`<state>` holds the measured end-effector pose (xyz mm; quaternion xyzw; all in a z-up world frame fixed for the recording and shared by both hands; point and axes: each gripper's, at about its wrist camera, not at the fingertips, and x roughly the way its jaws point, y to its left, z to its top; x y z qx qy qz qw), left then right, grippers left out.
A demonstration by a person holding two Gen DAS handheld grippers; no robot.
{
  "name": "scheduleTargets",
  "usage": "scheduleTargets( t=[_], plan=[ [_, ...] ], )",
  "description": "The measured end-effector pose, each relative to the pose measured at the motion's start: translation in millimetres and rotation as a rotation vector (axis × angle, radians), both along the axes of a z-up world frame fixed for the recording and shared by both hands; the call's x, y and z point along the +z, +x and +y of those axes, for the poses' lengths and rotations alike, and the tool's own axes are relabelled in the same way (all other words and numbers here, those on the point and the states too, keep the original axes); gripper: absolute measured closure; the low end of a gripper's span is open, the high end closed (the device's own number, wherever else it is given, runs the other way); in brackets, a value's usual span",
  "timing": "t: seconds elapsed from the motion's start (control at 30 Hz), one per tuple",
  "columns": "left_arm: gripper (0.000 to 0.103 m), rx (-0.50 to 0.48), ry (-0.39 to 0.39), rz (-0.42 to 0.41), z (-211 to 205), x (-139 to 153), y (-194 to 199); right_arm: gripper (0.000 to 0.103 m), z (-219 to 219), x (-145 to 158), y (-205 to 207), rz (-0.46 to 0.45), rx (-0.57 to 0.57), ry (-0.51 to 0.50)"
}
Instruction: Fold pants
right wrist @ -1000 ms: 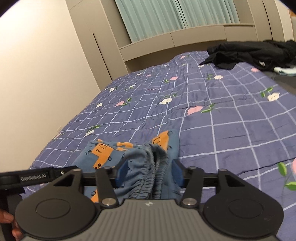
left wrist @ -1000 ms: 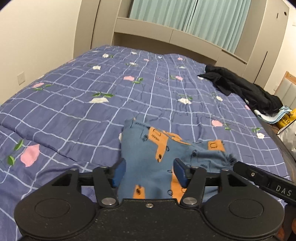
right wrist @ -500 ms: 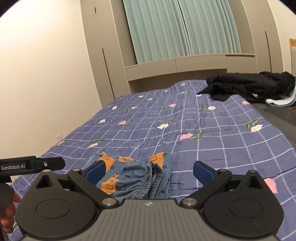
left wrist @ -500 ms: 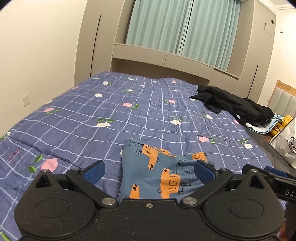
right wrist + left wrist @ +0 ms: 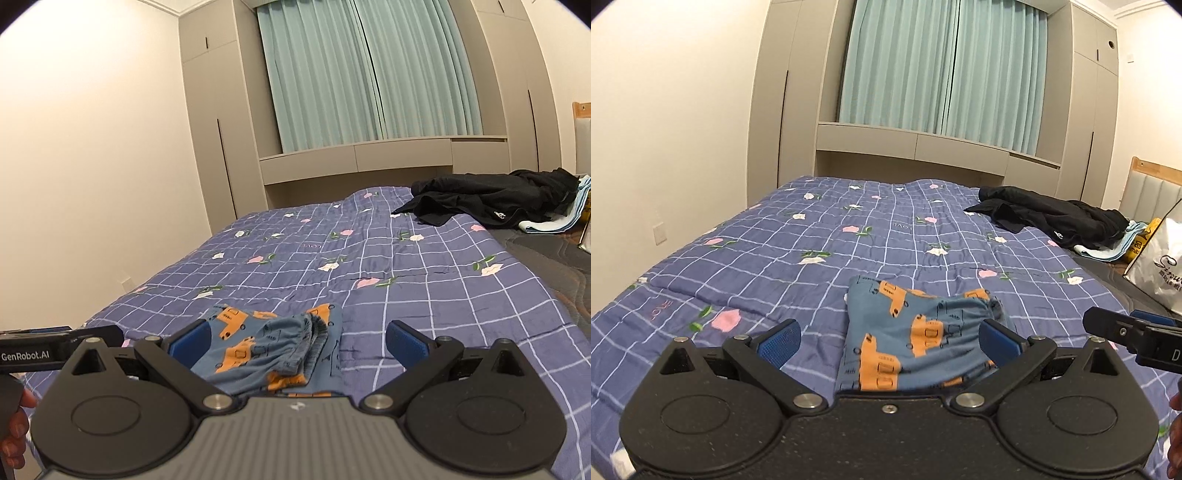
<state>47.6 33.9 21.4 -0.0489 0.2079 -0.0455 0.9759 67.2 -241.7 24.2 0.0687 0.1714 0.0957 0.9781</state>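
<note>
**Q:** Blue fabric with orange trucks — where are the pants?

**A:** The pants (image 5: 916,339) lie folded into a small bundle on the purple checked quilt (image 5: 798,258), in the lower centre of my left camera's frame. In my right camera's frame the pants (image 5: 273,350) sit lower centre too, with the gathered waistband bunched on top.

**Q:** What are your fingers doing?

**A:** My left gripper (image 5: 889,339) has its blue pads spread wide, one on each side of the bundle, gripping nothing. My right gripper (image 5: 297,341) is spread wide as well. Its left pad (image 5: 190,341) shows in front of the bundle's edge, and its right pad hangs over bare quilt. I cannot tell whether either gripper touches the cloth.

**Q:** Can each camera see the other gripper?

**A:** Yes. The right one enters at the right edge of the left frame, and the left one, marked "GenRobot.AI", enters at the left edge of the right frame.

**Q:** What else is in view?

**A:** Black clothing (image 5: 1056,218) is heaped at the right of the bed, well apart from the pants. A white bag (image 5: 1160,266) stands at the right edge. Teal curtains (image 5: 942,70) hang across the upper centre, between pale cabinets.
</note>
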Motion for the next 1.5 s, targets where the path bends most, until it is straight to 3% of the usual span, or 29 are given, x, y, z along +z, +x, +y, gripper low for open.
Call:
scheduleTargets(
  t=[0.43,0.9,1.07,1.5],
  plan=[
    [0.001,0.005,0.018,0.005,2,-23,-36,0.000,9,-23,-47,0.009,0.008,-0.031],
    [0.001,0.005,0.027,0.034,2,-32,-32,0.000,9,-30,-42,0.028,0.007,-0.034],
    [0.001,0.063,0.064,0.043,-3,-36,-30,0.000,9,-33,-40,0.036,0.008,-0.036],
    [0.001,0.054,0.056,0.082,-2,-47,-22,0.000,9,-44,-30,0.073,0.009,-0.042]
  ],
)
